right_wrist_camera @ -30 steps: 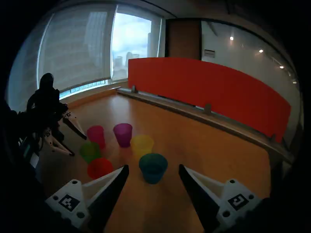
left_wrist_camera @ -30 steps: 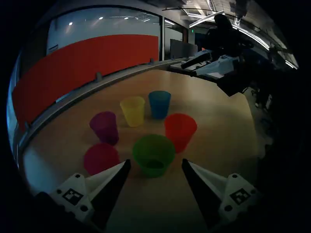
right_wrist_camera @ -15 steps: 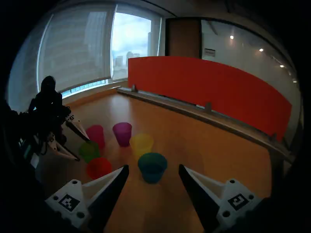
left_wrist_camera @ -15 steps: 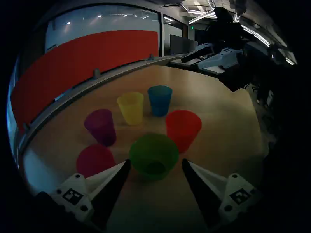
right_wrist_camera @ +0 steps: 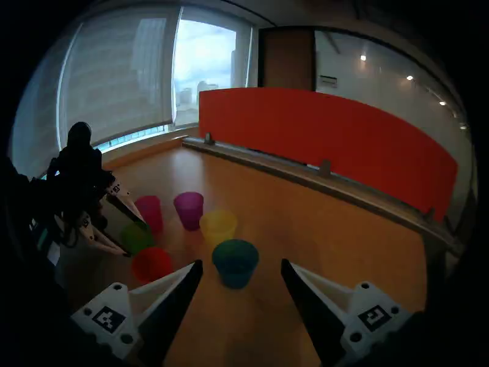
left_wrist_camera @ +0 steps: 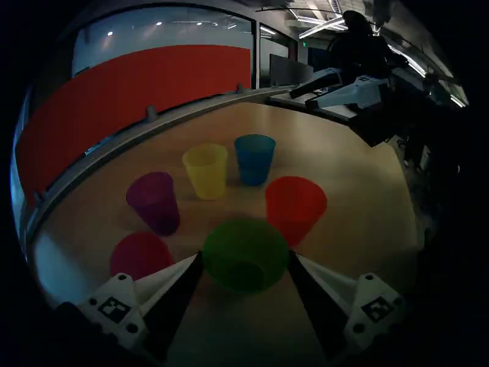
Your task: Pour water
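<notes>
Now: green cup (left_wrist_camera: 246, 255) upright on the table (left_wrist_camera: 354, 183), squarely between my left gripper's (left_wrist_camera: 243, 253) spread fingers, not yet pinched. Right gripper (right_wrist_camera: 240, 262) open too, blue cup (right_wrist_camera: 235, 266) just ahead.

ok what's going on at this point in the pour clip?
A person holds a gripper in each hand at a wooden table. The left gripper is open with the green cup between its fingers; the right gripper is open, facing the blue cup. Neither cup is gripped yet. The red cup, yellow cup, purple cup and pink cup stand around them.
</notes>
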`<action>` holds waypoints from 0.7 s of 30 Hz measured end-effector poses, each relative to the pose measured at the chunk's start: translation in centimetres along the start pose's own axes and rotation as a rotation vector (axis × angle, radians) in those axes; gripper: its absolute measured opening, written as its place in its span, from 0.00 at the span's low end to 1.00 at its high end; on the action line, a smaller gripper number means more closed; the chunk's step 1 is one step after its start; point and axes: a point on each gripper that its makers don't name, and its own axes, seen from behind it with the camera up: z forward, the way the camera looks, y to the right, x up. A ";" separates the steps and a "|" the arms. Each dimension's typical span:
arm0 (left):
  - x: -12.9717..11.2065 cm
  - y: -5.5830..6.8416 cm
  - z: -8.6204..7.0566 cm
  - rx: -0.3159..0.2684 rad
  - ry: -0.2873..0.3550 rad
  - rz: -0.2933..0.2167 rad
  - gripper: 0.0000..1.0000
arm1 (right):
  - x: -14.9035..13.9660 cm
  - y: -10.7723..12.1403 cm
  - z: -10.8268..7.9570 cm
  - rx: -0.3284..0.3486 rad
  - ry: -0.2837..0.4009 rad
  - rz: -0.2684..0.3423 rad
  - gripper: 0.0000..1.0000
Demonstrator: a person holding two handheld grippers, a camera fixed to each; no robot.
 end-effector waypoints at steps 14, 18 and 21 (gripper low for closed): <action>-0.2 0.1 0.6 -0.003 -0.007 0.008 0.98 | 0.1 0.1 -0.1 -0.004 0.002 -0.001 0.99; -0.1 0.2 0.6 -0.009 -0.003 -0.001 0.89 | 0.2 0.1 -0.2 -0.003 0.003 -0.001 0.99; -0.1 0.3 0.6 -0.012 -0.003 0.000 0.88 | 0.1 0.0 -0.2 -0.003 0.001 -0.002 0.99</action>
